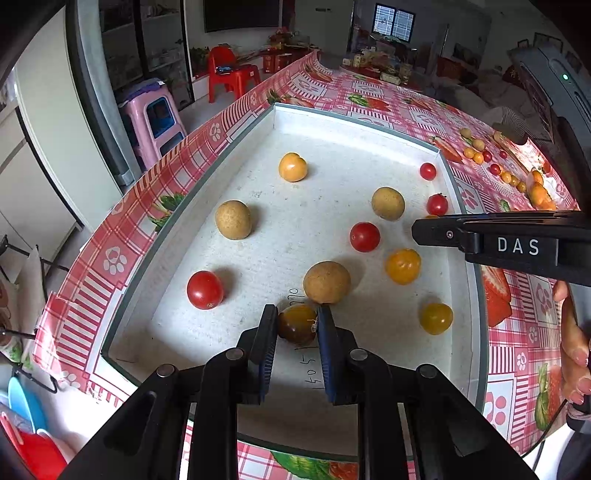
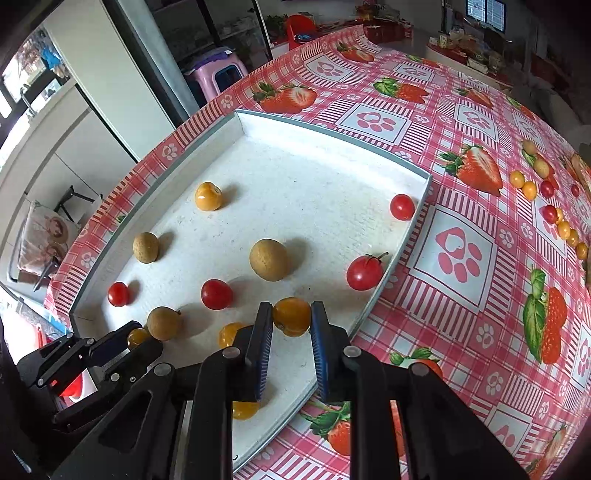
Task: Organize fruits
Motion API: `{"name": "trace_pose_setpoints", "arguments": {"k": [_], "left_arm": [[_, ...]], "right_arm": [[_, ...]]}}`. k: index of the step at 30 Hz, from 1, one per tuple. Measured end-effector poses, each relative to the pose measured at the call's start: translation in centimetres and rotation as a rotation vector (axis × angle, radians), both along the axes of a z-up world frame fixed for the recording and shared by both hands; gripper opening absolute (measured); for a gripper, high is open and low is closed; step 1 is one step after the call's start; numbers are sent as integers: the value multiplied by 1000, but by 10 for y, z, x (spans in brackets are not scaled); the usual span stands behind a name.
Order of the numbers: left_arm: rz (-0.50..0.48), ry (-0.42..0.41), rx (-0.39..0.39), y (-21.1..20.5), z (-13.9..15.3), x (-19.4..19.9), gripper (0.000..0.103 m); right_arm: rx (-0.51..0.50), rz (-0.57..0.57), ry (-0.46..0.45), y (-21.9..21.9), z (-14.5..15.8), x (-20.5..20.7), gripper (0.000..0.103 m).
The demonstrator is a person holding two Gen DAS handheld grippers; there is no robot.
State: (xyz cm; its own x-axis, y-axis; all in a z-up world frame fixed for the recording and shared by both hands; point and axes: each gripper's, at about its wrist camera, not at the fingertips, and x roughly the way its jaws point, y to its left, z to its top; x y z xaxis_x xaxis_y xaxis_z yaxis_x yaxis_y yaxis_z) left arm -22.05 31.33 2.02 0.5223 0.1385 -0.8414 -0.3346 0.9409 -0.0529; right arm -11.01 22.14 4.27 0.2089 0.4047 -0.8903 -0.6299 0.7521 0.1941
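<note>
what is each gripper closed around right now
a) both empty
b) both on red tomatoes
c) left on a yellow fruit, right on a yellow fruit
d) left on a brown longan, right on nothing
c: in the left wrist view the left gripper has its pads against a dark yellow fruit, and in the right wrist view the right gripper clamps an orange-yellow fruit, both over the white tray.

A pink plastic stool (image 1: 153, 120) stands on the floor just off the table's far edge, with a red plastic chair (image 1: 229, 72) farther back beside a dark glass-fronted cabinet (image 1: 147, 40). A barred window (image 1: 393, 22) lets daylight in at the far wall. The table wears a red-checked cloth (image 2: 461, 229) printed with strawberries and paw marks.
</note>
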Motion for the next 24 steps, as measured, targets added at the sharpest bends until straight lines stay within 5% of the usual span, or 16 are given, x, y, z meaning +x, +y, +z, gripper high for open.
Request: {"name": "trace_pose_setpoints", "arguments": {"k": [11, 13, 14, 16, 18, 24], "left_arm": [[-9, 15, 43, -7, 0, 3, 24], [-6, 12, 33, -6, 0, 3, 55], [6, 0, 42, -7, 2, 1, 82], [15, -46, 72, -8, 8, -4, 85], [-1, -53, 57, -9, 11, -5, 85], [8, -70, 57, -11, 17, -12, 85]], "right_arm": [[-75, 63, -38, 21, -9, -8, 24], [-65, 61, -28, 19, -8, -8, 24], [-62, 60, -31, 18, -6, -9, 25], [-52, 58, -47, 14, 0, -12, 36], [-36, 52, -65, 9, 7, -15, 61], [-2, 22, -105, -10, 27, -24, 83]]}}
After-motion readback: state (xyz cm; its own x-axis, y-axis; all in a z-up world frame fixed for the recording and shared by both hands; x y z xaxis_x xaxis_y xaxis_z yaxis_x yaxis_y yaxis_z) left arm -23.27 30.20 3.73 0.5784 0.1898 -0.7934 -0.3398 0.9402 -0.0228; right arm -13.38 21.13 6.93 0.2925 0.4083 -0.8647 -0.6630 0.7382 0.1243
